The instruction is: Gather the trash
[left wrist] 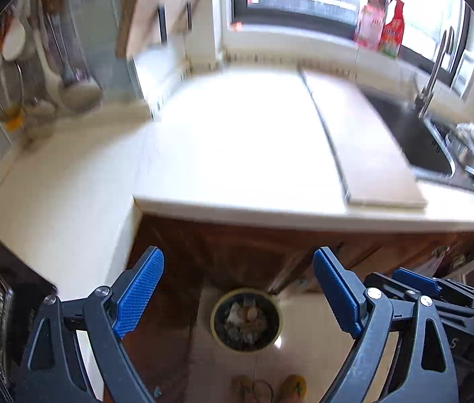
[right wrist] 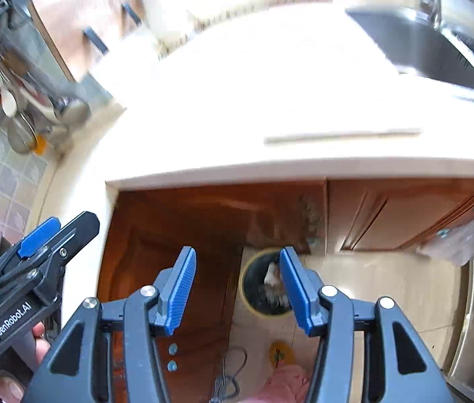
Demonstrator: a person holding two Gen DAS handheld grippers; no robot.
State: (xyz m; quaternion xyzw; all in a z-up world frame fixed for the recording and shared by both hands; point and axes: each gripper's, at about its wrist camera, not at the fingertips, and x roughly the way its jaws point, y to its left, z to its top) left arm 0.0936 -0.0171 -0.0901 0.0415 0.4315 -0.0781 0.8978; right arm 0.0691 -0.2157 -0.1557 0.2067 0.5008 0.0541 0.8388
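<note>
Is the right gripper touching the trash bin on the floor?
Apart. The right wrist view shows the right gripper open and empty, with the trash bin far below.

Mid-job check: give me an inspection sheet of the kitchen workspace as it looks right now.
Surface: pale countertop, bare where visible; board beside the sink.
Job's things: trash bin on the floor below, holding scraps.
Clutter: two bottles on the windowsill; ladles hanging at left.
Grippers: left hand-held gripper open, empty; right hand-held gripper open, nothing between the pads.
Cables: dark cord on the floor.
Surroundings: wooden cabinets, plastic bag on a handle, slippers.
</note>
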